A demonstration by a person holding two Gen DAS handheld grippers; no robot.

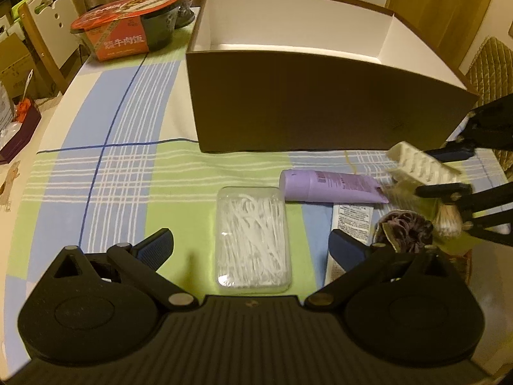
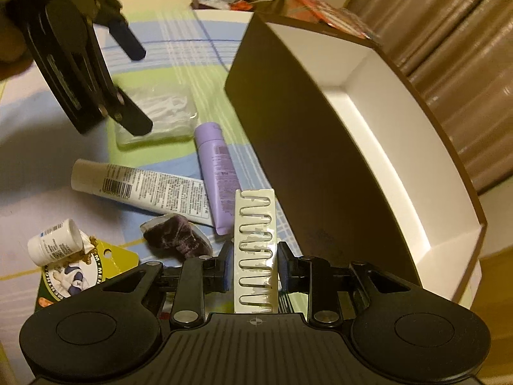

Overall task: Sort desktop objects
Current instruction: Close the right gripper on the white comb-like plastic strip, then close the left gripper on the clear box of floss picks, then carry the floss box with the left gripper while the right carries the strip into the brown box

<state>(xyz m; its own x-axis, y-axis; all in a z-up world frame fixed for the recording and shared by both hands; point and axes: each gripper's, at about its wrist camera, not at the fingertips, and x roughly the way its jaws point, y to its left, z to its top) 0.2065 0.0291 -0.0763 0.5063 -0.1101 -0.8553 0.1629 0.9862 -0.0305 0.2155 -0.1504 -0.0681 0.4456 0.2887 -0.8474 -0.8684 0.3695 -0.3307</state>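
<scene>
Now my right gripper (image 2: 253, 271) clamps the white comb-like strip (image 2: 255, 247) beside the brown box (image 2: 307, 160); next (I judge) lift over its wall. My left gripper (image 1: 251, 247) hangs spread above the floss-pick case (image 1: 251, 240).

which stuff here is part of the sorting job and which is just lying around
Job: white slotted strip in right tongs, open left tongs, floss pick box, purple tube, white tube, brown box.

Lying about: noodle bowl, chair.

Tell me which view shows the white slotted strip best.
The right wrist view: the white slotted strip is centred and sharp, clamped in the right tool. The left wrist view shows it blurred at the right edge.
</scene>
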